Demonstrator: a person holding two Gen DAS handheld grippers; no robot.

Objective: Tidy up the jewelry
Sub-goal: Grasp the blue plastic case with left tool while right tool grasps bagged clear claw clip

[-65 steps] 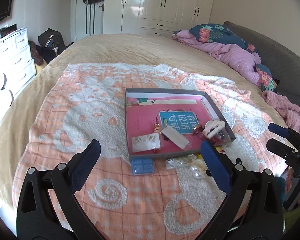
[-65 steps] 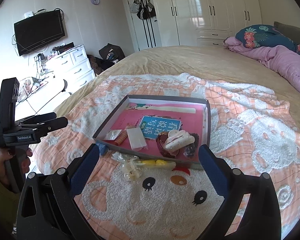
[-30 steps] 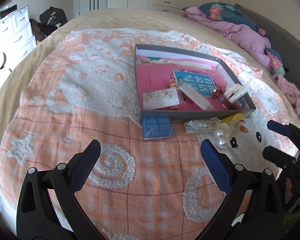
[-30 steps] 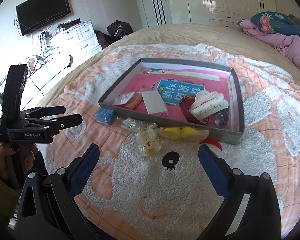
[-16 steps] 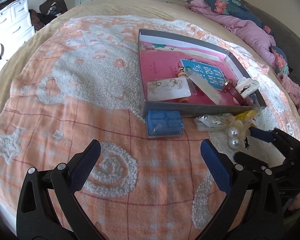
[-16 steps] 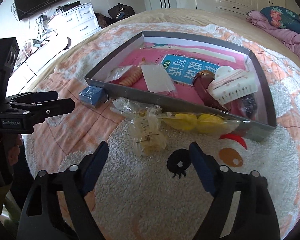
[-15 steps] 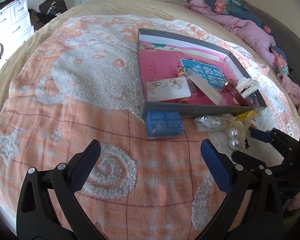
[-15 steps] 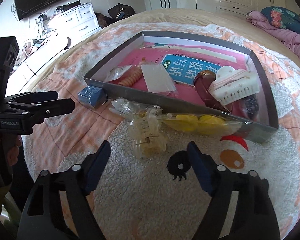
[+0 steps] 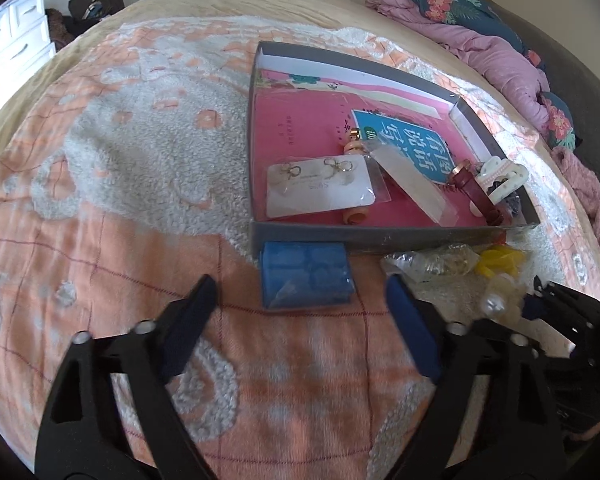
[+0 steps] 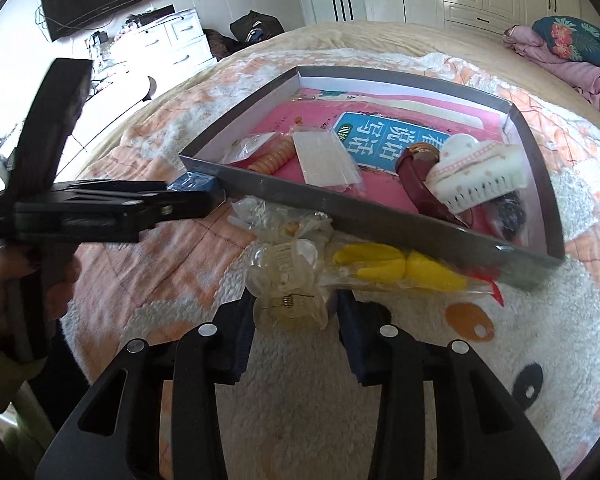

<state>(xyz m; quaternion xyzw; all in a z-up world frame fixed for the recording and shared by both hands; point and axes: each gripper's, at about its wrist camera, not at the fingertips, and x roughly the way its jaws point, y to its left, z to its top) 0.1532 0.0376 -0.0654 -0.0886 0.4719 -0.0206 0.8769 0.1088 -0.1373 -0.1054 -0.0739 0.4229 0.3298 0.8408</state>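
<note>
Patterned blanket [image 9: 148, 168] covers the bed; the grey tray [image 9: 380, 236] sits mid-blanket already holding sorted pieces, including an earring card [image 9: 318, 192] and a white claw clip [image 10: 480, 182], while the unsorted items lie just outside its near wall, presumably staged for loading. Left gripper [image 9: 300, 304] has just been closing, its jaws not yet touching the blue box [image 9: 306, 276] that lies just ahead of its tips against the tray's near-left corner, with bare blanket to the left. Right gripper [image 10: 294, 320] has just been closing on the clear hair clip [image 10: 288, 280], pads at its sides, contact probable; the yellow packet [image 10: 400, 268] crowds its right and the tray wall lies just beyond.
</note>
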